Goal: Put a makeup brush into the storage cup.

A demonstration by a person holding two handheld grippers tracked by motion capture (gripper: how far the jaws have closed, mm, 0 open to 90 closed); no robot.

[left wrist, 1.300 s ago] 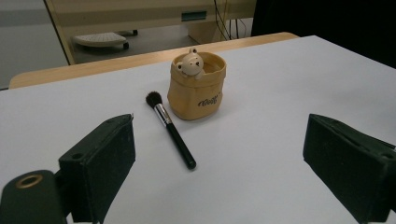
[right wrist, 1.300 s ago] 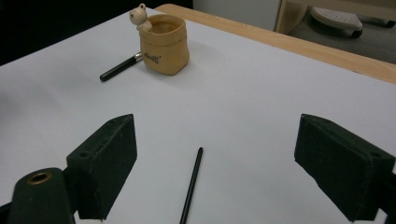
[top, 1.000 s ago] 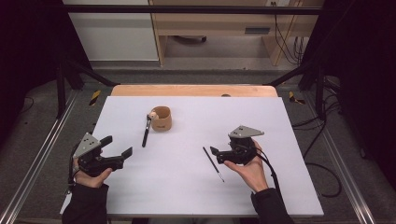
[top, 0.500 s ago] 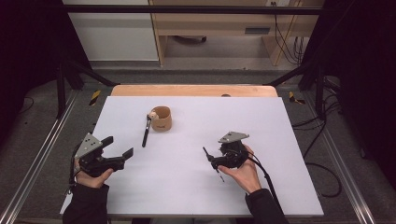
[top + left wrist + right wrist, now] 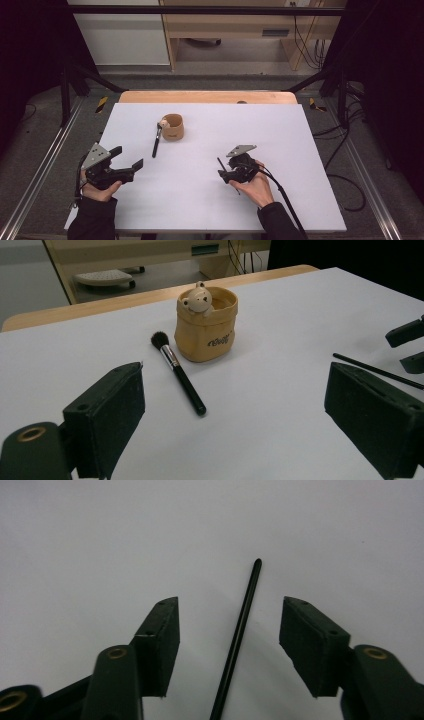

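Observation:
A tan pouch-shaped cup (image 5: 173,127) with a small bear figure on its rim stands at the table's far left-centre, also in the left gripper view as the cup (image 5: 206,325). A black powder brush (image 5: 157,141) (image 5: 177,372) lies just left of it. A thin black stick (image 5: 220,164) (image 5: 240,630) lies flat on the white table. My right gripper (image 5: 225,172) (image 5: 231,605) is low over it. Its jaws have just been closing and straddle the stick without touching it. My left gripper (image 5: 127,157) (image 5: 235,405) is open and empty at the near left.
The white tabletop (image 5: 280,135) has a wooden strip (image 5: 205,96) along its far edge and metal rails on both sides. The right gripper (image 5: 407,345) shows at the right edge of the left gripper view. A cable trails from it toward the near edge.
My right gripper has come down and to the left over the thin stick, and its jaws stand narrower. The left gripper, the cup and the brush have stayed put.

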